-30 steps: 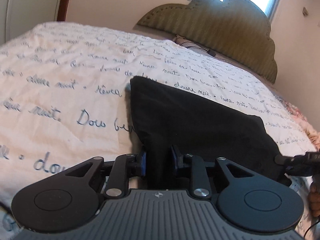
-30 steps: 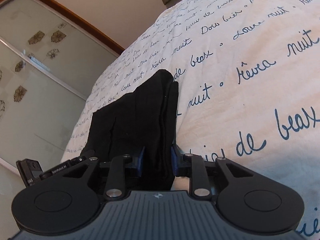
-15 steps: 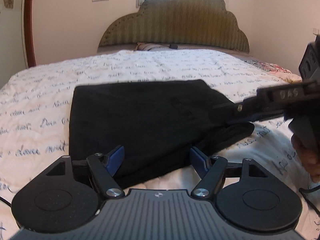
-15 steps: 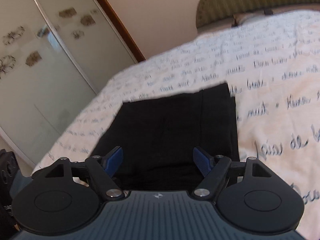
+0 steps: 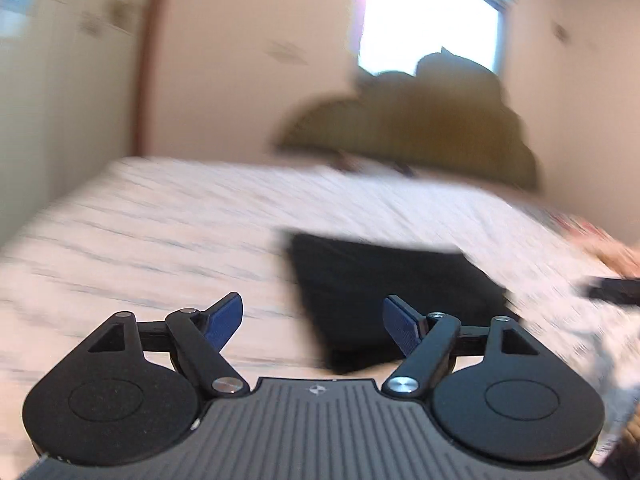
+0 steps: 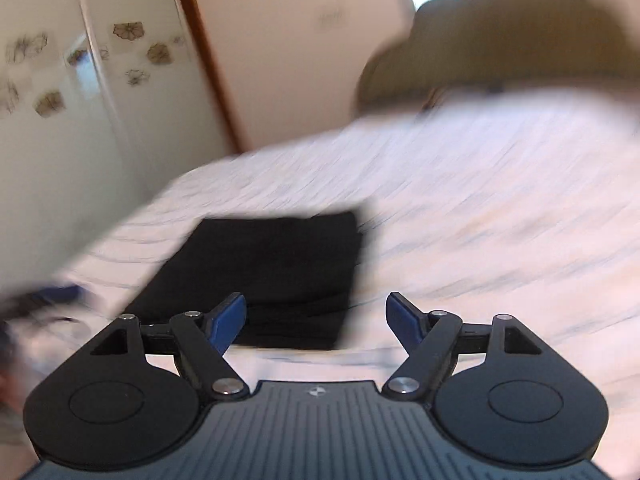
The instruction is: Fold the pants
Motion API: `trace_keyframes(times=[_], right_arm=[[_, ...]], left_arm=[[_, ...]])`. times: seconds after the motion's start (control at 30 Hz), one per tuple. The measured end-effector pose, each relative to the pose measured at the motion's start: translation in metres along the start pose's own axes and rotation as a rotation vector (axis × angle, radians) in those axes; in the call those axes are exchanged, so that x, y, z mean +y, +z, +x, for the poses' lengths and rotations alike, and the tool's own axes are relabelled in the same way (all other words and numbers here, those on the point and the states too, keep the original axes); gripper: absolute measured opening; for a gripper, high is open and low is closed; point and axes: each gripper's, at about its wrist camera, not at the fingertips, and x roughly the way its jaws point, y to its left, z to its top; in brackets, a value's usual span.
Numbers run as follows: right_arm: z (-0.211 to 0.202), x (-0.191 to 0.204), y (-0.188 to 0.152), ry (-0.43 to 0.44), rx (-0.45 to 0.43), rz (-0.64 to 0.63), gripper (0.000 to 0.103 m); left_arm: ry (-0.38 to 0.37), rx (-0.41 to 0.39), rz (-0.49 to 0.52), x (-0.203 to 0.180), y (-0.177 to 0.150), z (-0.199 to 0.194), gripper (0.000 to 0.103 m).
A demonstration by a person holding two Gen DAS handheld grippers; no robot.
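Observation:
The black pants lie folded into a flat rectangle on the white bedspread with blue script. In the left wrist view they sit ahead and to the right of my left gripper, which is open, empty and raised above the bed. In the right wrist view the pants lie ahead and to the left of my right gripper, also open, empty and clear of the cloth. Both views are blurred by motion.
An olive padded headboard and a bright window stand at the far end of the bed. A frosted wardrobe door with flower prints is at the left. The other gripper shows dimly at the right edge.
Both grippers held the pants a second ago, then opened and let go. Since then both have drawn back and lifted away; the pants lie folded on the bed.

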Motion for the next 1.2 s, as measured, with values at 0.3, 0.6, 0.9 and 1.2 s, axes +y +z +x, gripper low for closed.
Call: trace_keyframes(times=[0.3,0.6,0.9,1.2], right_arm=[[-0.157,-0.102,0.015,-0.739,-0.012,-0.307,0.086],[-0.068,-0.022,0.013,-0.106,-0.039,0.138,0.095],[0.018,0.083,-0.023,-0.120,0.138,0.077,0.095],[0.063,0.123,-0.040,-0.183,0.199,-0.018,0.103]], left_arm=[[0.377,-0.262,0.008,0.065,0.075,-0.088,0.097],[-0.026,-0.020,0.040,-0.096,-0.005,0.020,0.092],[0.029,0.159,0.072,-0.115,-0.064,0.085,0.092],[0.036,0.273,0.026,-0.096,-0.069,0.111,0.102]])
